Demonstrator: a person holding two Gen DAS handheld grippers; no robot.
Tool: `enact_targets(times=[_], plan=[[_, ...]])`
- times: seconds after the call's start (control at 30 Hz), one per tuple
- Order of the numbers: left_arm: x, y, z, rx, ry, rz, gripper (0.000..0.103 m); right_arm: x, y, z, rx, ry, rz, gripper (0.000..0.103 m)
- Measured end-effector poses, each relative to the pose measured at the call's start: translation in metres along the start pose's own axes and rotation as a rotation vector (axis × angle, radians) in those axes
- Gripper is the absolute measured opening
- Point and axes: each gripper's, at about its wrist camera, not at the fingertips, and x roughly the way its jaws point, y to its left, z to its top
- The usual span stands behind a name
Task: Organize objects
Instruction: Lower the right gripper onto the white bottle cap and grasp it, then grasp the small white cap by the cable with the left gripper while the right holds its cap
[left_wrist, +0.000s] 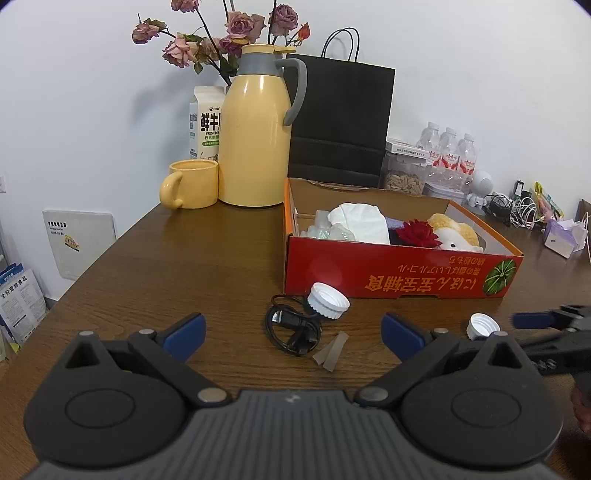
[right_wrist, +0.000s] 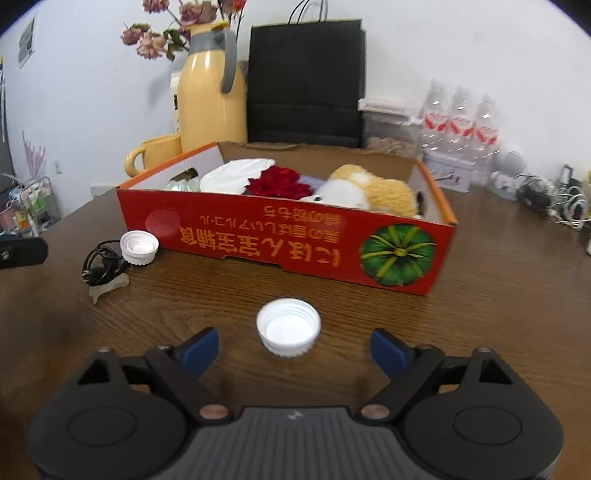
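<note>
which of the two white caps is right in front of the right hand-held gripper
The smaller white cap, lying open side up between the right hand-held gripper fingers; the larger cap sits by the black cable.

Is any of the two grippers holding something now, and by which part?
Nothing is held. The right gripper stands open around the white bottle cap without touching it. The left gripper is open over the table.

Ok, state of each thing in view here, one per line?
Red cardboard box: open-topped, holding items.
Small white plastic cap: on table, opening up, ahead of open right gripper.
Larger white ribbed cap: tilted against black coiled cable.
Left gripper: open, empty.
Yellow thermos jug: upright, lid closed.
</note>
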Motion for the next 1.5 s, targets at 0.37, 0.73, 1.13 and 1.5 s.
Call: enact_targets(times=[0.37, 0.73, 1.13, 1.5], plan=[[0.006, -0.003, -0.002, 0.003, 0.017, 0.001, 0.103, 0.023, 0.005, 0.007, -0.007, 0.003, 0.027, 0.039], [0.014, -0.001, -0.006, 0.001, 0.037, 0.025, 0.103, -0.015, 0.018, -0.007, -0.063, -0.197, 0.014, 0.039], [0.029, -0.007, -0.008, 0.025, 0.068, 0.032, 0.103, -0.029, 0.017, -0.013, -0.06, -0.249, 0.009, 0.039], [0.056, -0.028, 0.014, 0.171, 0.04, 0.044, 0.103, -0.03, 0.017, -0.014, -0.06, -0.257, 0.01, 0.039]])
